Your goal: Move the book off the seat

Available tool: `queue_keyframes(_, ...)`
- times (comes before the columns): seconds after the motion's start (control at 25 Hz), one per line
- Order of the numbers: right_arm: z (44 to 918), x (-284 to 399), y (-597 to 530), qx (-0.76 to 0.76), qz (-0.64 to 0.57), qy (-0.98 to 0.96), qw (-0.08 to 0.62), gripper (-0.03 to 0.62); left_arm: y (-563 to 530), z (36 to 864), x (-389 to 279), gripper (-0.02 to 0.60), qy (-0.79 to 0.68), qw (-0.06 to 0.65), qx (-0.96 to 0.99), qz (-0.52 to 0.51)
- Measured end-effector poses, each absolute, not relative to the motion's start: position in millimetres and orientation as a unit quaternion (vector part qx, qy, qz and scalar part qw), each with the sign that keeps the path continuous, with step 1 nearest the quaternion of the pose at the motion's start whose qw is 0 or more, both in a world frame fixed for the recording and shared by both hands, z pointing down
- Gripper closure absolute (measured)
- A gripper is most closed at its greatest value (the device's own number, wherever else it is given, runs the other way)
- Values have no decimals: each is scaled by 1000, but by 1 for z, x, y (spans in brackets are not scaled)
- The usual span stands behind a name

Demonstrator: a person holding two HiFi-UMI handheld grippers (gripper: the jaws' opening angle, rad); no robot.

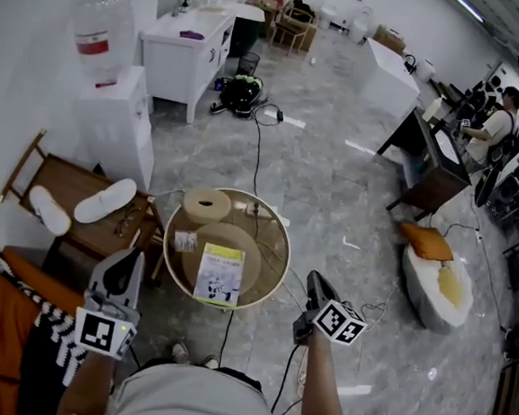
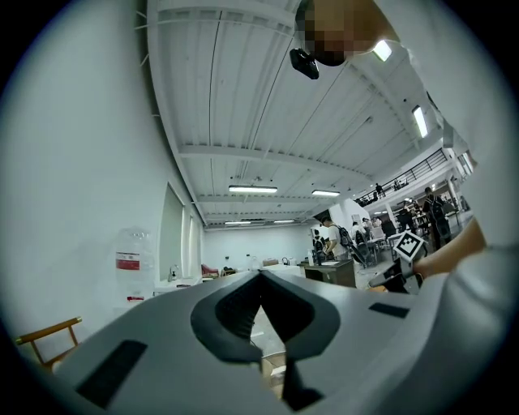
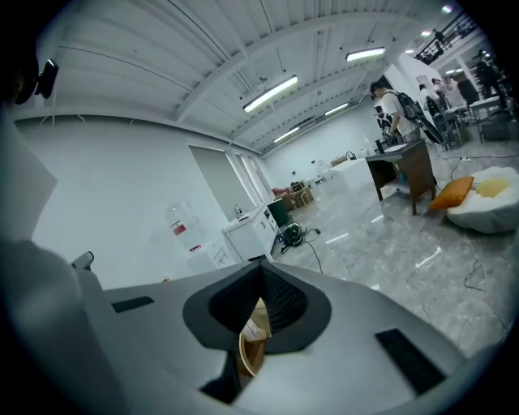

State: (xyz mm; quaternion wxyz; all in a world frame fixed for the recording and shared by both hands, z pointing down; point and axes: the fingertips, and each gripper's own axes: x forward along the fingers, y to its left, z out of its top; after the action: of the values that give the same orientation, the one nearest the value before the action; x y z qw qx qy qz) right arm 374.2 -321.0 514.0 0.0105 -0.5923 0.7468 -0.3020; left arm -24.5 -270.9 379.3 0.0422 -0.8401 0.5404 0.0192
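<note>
The book (image 1: pixel 219 274) lies at the near edge of the round seat (image 1: pixel 282 242), with the left gripper (image 1: pixel 124 274) and right gripper (image 1: pixel 318 289) held short of it, jaws closed and empty, so the approach has probably not begun: next, open one and lower it onto the book.

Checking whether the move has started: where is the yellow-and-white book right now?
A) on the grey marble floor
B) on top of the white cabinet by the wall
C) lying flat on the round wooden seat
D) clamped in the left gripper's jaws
C: in the head view the yellow-and-white book lies flat on the round wooden seat, near a beige roll.
</note>
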Motion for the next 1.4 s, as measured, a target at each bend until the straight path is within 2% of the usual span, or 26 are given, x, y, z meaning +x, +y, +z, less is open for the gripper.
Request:
queue_keyframes(0.56,371,364,-333,-573,-173,797,77,572,-288,360,-38,565,561,54,-825,44)
queue_keyframes(0.96,288,338,-310,-549,-79,828,85,572,-286,364,-57,565,581,51,-811,47)
queue_keyframes(1.4,259,335,-262,-563,15,826,23,572,-277,365,-77,565,605,43,-794,51)
